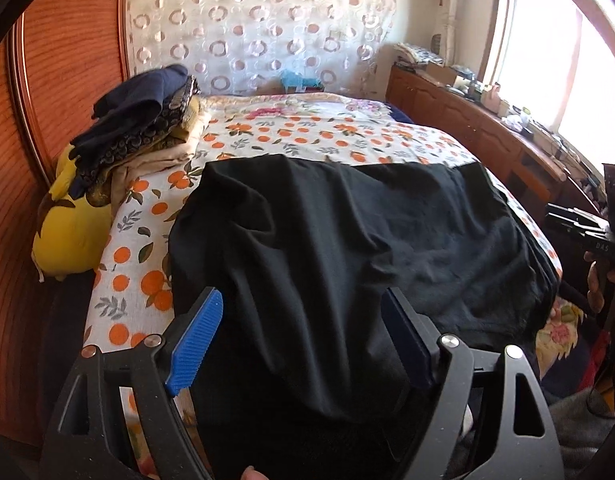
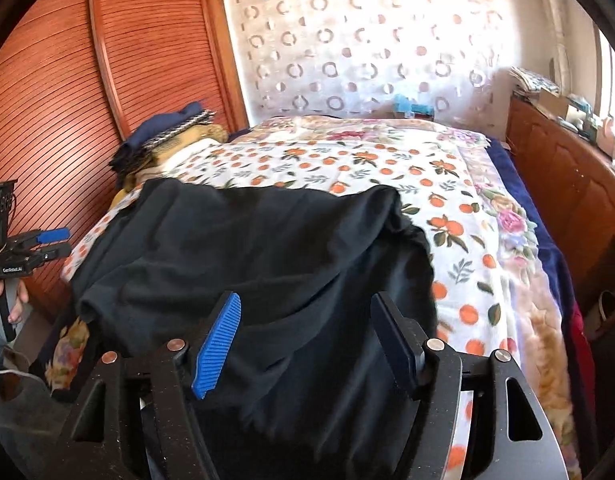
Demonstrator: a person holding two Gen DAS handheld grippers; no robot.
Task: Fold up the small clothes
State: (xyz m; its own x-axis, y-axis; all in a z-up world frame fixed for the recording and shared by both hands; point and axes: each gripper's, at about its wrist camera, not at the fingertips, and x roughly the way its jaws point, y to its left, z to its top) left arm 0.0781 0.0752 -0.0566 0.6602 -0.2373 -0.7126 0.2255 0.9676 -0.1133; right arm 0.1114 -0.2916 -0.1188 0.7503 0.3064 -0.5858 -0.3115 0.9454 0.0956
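A black garment [image 1: 347, 248] lies spread and wrinkled across the near end of the bed; it also shows in the right wrist view [image 2: 267, 248]. My left gripper [image 1: 303, 312] is open, its blue-padded fingers [image 1: 195, 344] wide apart above the garment's near left part, holding nothing. My right gripper [image 2: 307, 316] is open too, above the garment's near right part, empty. The right gripper shows at the right edge of the left wrist view [image 1: 579, 226]; the left gripper shows at the left edge of the right wrist view [image 2: 47, 242].
An orange-print bedsheet [image 1: 307, 136] covers the bed. A pile of dark and yellow clothes [image 1: 139, 120] sits at the far left by a wooden slatted wardrobe [image 2: 67, 80]. A cluttered wooden cabinet [image 1: 487, 120] runs along the right under the window.
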